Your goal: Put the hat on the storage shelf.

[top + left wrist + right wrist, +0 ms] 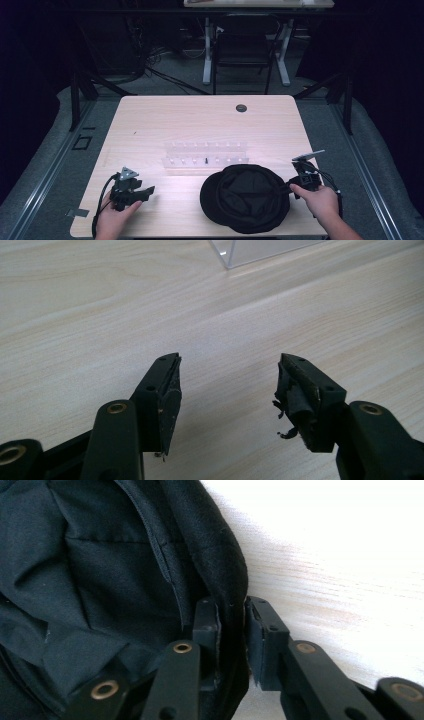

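- The black cap (pixel 246 198) lay upside down near the table's (pixel 150 120) front edge, right of centre, its rim close to that edge.
- The right gripper (pixel 296 186) had its jaws pinched narrow on the cap's right rim — fabric (pixel 231 630) sat between them.
- The left gripper (pixel 142 194) rested at the front left, well apart from the cap, jaws spread wide over bare wood, holding nothing.
- A clear rack (pixel 206 156) stood just behind the cap; one small dark piece (pixel 206 160) stood in it, possibly a peg.
- Open tabletop stretched behind the rack, up to a round grommet (pixel 241 108).
- Beyond the table, a chair (pixel 243 50) and cables (pixel 150 65) sat on the dim floor.
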`<state>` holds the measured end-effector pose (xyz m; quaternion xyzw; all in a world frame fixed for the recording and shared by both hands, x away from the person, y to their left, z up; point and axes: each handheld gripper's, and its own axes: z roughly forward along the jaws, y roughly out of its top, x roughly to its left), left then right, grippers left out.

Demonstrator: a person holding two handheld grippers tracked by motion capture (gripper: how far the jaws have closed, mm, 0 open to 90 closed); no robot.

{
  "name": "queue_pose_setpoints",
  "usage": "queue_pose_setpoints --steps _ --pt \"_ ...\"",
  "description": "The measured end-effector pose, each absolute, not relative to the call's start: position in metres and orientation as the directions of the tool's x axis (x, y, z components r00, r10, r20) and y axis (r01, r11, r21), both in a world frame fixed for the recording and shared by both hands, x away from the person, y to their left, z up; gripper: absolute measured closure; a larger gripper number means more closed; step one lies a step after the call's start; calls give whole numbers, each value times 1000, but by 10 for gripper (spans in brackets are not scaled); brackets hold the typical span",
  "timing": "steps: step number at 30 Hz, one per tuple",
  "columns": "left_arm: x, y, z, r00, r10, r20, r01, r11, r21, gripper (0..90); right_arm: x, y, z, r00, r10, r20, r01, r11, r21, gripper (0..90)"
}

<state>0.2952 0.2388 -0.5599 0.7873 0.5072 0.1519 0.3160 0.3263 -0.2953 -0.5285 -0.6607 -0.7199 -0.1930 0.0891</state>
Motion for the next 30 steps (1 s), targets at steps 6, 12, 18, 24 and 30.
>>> queue_pose_setpoints --steps 6,12,18,24,30 --pt "296 240 -560 449 887 -111 713 -281 642 534 328 -298 -528 -101 896 432 989 43 142 865" --pt "296 241 -560 451 887 -103 713 -288 639 531 328 -309 -529 -53 848 528 994 -7 111 878" --pt "296 242 -560 444 890 -100 712 -283 643 506 328 -313 -525 -56 832 552 995 1 99 879" --pt "296 242 -560 441 892 -100 714 -281 641 495 327 -312 -515 -23 818 574 995 -38 94 880" --pt "296 242 -560 439 893 -100 715 -279 641 494 326 -311 -501 -67 831 552 994 9 107 880"
